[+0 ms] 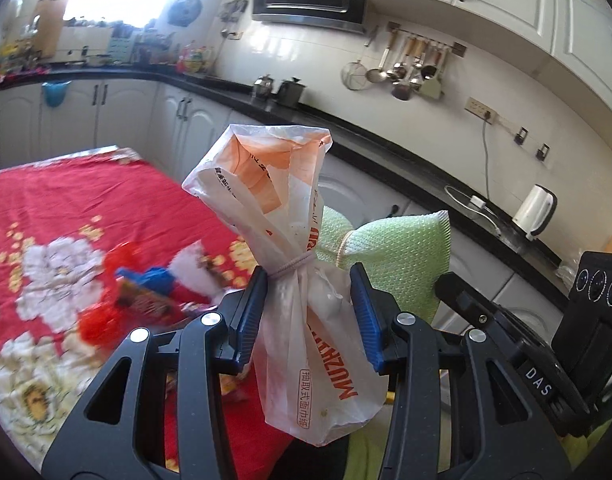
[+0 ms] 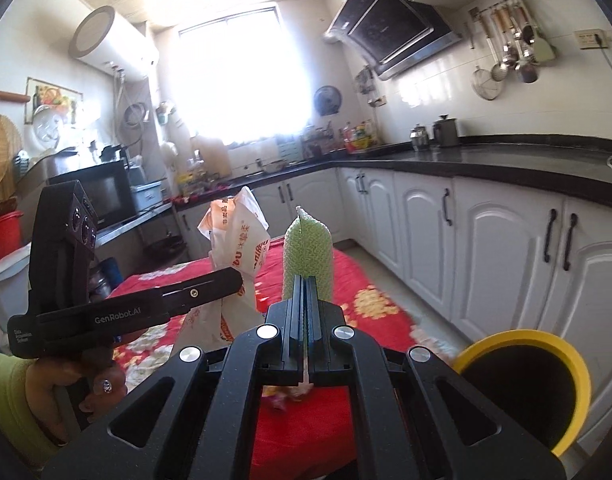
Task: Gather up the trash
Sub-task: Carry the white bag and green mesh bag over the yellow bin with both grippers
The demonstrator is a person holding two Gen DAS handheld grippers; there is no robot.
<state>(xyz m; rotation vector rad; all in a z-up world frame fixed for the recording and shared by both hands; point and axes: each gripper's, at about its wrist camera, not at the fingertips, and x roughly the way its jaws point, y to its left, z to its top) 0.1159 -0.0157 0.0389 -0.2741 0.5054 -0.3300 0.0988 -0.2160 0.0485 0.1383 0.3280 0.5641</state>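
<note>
My left gripper [image 1: 310,280] is shut on a white and orange plastic wrapper [image 1: 290,240] tied with a band, held above the red flowered table [image 1: 86,200]. The wrapper also shows in the right wrist view [image 2: 242,248]. My right gripper [image 2: 305,278] is shut on a green bubble-wrap pouch [image 2: 306,252], held upright; the pouch shows in the left wrist view [image 1: 401,248] just right of the wrapper. More trash, red, blue and printed wrappers [image 1: 146,292], lies blurred on the table. A yellow-rimmed black bin [image 2: 533,384] stands at the lower right.
White cabinets [image 2: 485,232] under a black counter [image 2: 505,164] run along the right. A white kettle [image 1: 533,210] stands on the counter. Utensils [image 1: 409,68] hang on the wall. The floor aisle lies between table and cabinets.
</note>
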